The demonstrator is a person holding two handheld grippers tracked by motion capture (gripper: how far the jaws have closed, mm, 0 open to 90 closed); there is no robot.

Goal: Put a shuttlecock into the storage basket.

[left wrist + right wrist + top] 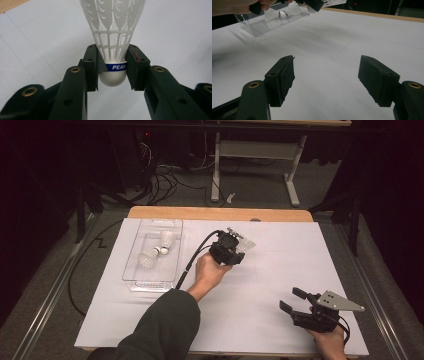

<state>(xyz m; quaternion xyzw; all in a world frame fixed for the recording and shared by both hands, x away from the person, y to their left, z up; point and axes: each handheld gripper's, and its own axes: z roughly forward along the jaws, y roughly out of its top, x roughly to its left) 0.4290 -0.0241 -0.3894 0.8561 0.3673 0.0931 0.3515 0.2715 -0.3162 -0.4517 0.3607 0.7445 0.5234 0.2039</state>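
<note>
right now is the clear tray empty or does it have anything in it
Not empty: the clear tray holds two white shuttlecocks, lying on their sides.

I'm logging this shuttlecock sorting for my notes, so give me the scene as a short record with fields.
surface: white sheet on a wooden table
left tool: shut on a shuttlecock, pads at its cork base, above the sheet
band on held shuttlecock: blue, reads PEAK
right tool: open, nothing between the pads, near the sheet's near right corner
clear tray: far left of the sheet
tray contents: two shuttlecocks, cork ends meeting
</note>
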